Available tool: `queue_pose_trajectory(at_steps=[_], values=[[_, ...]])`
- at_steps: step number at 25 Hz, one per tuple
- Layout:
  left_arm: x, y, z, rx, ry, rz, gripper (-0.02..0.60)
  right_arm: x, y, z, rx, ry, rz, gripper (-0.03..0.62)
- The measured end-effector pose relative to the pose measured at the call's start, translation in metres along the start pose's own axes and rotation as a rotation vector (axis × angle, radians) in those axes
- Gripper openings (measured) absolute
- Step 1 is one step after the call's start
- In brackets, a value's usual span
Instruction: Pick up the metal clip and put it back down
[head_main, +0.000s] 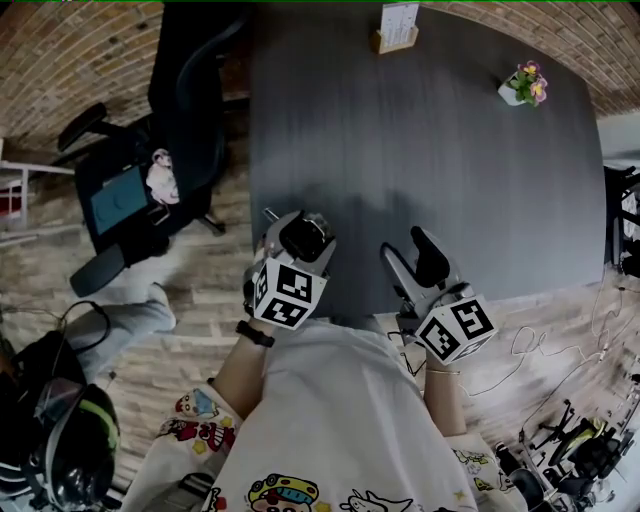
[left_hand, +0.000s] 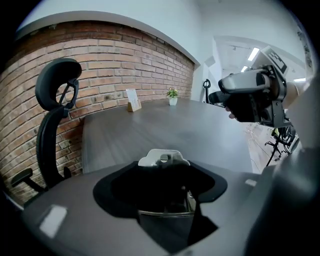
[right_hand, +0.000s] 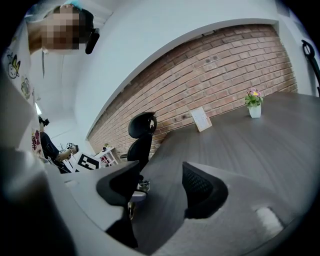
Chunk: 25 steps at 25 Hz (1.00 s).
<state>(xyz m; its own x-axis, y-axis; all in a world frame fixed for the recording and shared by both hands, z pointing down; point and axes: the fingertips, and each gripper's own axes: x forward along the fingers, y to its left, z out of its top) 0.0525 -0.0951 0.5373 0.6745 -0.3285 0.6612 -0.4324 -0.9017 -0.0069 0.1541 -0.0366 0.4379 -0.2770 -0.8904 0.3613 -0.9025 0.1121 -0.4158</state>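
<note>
In the head view, my left gripper (head_main: 296, 240) pinches the metal clip (head_main: 305, 236) over the near edge of the table (head_main: 430, 150); my right gripper (head_main: 420, 255) hangs just beside it. I judge the pick-up is in hand, and next I must lower the clip gently and let go.

In the left gripper view the clip (left_hand: 164, 159) fills the jaws. Beyond it lie dark tabletop, a brick wall (left_hand: 125, 65) and a chair (left_hand: 55, 115).

In the right gripper view the jaws are spread with nothing between them, and a small plant (right_hand: 254, 102) stands far off.

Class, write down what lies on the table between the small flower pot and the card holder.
Nothing: the stretch of dark tabletop between the flower pot and the card holder is bare, as the head view shows.
</note>
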Motion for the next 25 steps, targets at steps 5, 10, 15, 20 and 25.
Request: queue_pose_trajectory(at_steps=[5, 10, 15, 20, 25], values=[[-0.021, 0.010, 0.019, -0.009, -0.045, 0.026, 0.308, 0.001, 0.008, 0.017, -0.028, -0.028, 0.022, 0.229], [-0.043, 0.024, 0.036, -0.011, -0.091, 0.058, 0.308, 0.007, 0.018, 0.031, -0.057, -0.050, 0.047, 0.219], [-0.063, 0.036, 0.053, -0.030, -0.154, 0.078, 0.308, 0.013, 0.031, 0.048, -0.093, -0.068, 0.073, 0.207], [-0.087, 0.053, 0.067, -0.044, -0.210, 0.130, 0.308, 0.023, 0.045, 0.064, -0.132, -0.092, 0.120, 0.204], [-0.112, 0.068, 0.073, -0.062, -0.258, 0.166, 0.308, 0.033, 0.061, 0.075, -0.169, -0.100, 0.140, 0.196]])
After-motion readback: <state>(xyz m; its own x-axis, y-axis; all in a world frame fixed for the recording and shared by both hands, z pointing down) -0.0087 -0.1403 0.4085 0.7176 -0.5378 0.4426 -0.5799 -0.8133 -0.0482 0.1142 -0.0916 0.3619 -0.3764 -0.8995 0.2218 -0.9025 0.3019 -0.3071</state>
